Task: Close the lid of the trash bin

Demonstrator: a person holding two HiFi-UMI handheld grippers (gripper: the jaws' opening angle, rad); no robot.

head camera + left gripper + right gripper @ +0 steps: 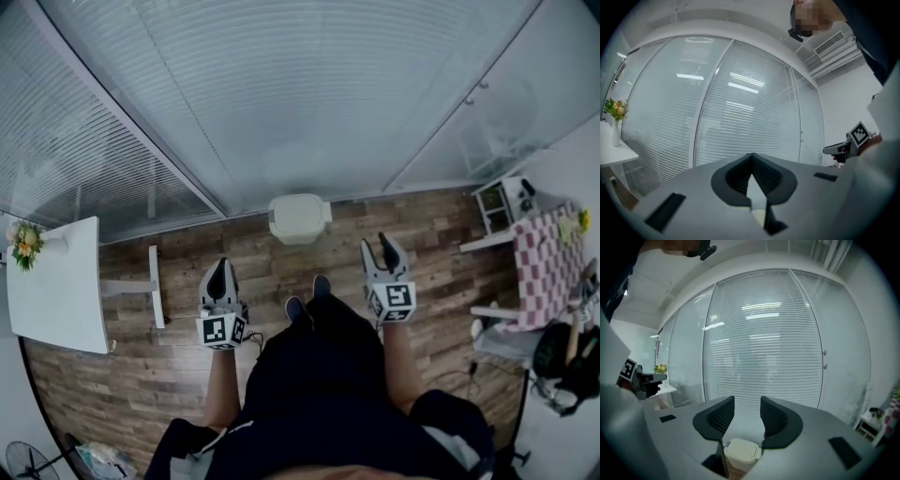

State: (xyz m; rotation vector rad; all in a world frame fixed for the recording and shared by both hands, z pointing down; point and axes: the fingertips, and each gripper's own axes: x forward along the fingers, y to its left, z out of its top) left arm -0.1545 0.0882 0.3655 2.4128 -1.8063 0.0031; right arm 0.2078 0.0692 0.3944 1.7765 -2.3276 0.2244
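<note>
The left tool point(221, 270) has its jaws closed tip to tip and holds nothing. The right tool point(387, 248) has its jaws partly apart with only air between them. Both are held out in front of a standing person, one on each side of the person's shoes point(309, 302), and well back from the trash bin point(300, 218). The bin is a small cream container standing on the wooden floor point(422, 234), against the foot of a glass wall with blinds point(300, 94). It lies ahead of both tools, lower than they are, and roughly midway between their lines. The left tool is back and to the left of the bin, the right tool back and to the right. The right tool reaches slightly further forward and, in its own view, looks straight over the bin, which shows just below the gap in its jaws. It therefore seems the better placed of the two. The lid point(743, 449) appears to lie flat on the bin already, so little may remain to be done. A white desk point(56, 291) with flowers point(23, 242) stands far to the left of the bin.
</note>
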